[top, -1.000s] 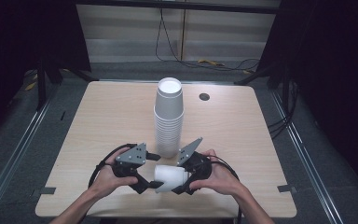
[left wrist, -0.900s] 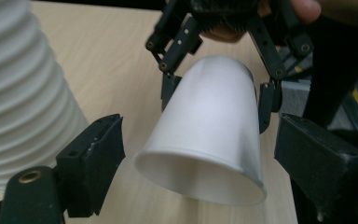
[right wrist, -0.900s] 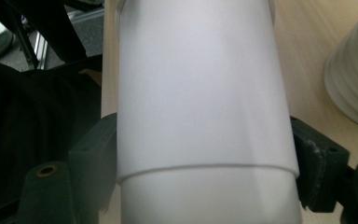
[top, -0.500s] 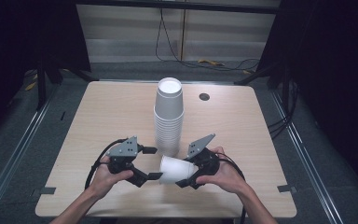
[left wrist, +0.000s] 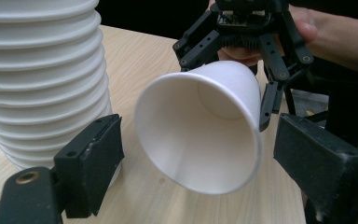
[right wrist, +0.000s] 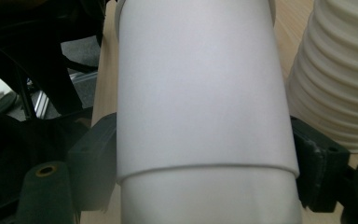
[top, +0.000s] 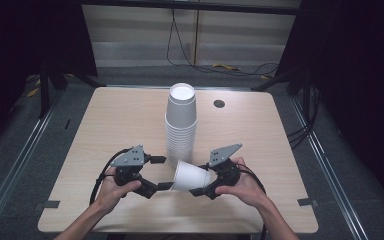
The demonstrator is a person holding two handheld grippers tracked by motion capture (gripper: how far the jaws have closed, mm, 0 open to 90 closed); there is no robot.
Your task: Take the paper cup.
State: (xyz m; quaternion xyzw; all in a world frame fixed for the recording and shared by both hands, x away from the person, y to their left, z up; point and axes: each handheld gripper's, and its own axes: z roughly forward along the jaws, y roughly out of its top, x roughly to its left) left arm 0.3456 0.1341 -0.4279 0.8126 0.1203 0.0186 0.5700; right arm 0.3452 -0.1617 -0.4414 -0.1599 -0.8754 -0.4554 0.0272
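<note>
A tall stack of white paper cups [top: 181,120] stands upright mid-table; its ribbed rims show in the left gripper view [left wrist: 42,79] and the right gripper view [right wrist: 340,79]. My right gripper [top: 200,181] [right wrist: 205,163] is shut on a single white cup [top: 191,176] [right wrist: 200,93], held on its side with the mouth toward the left. The same cup [left wrist: 205,130] faces the left gripper view, with the right gripper [left wrist: 242,42] clamped behind it. My left gripper [top: 161,173] [left wrist: 198,163] is open; its pads [left wrist: 95,158] stand just off either side of the cup's rim.
The wooden table [top: 110,120] has a small round dark hole [top: 219,104] at the back right. Both hands sit near the front edge. Grey floor, metal rails and cables surround the table.
The right gripper has carried the single cup a little to the right and up off the table. The left gripper has stayed almost where it was, jaws unchanged.
</note>
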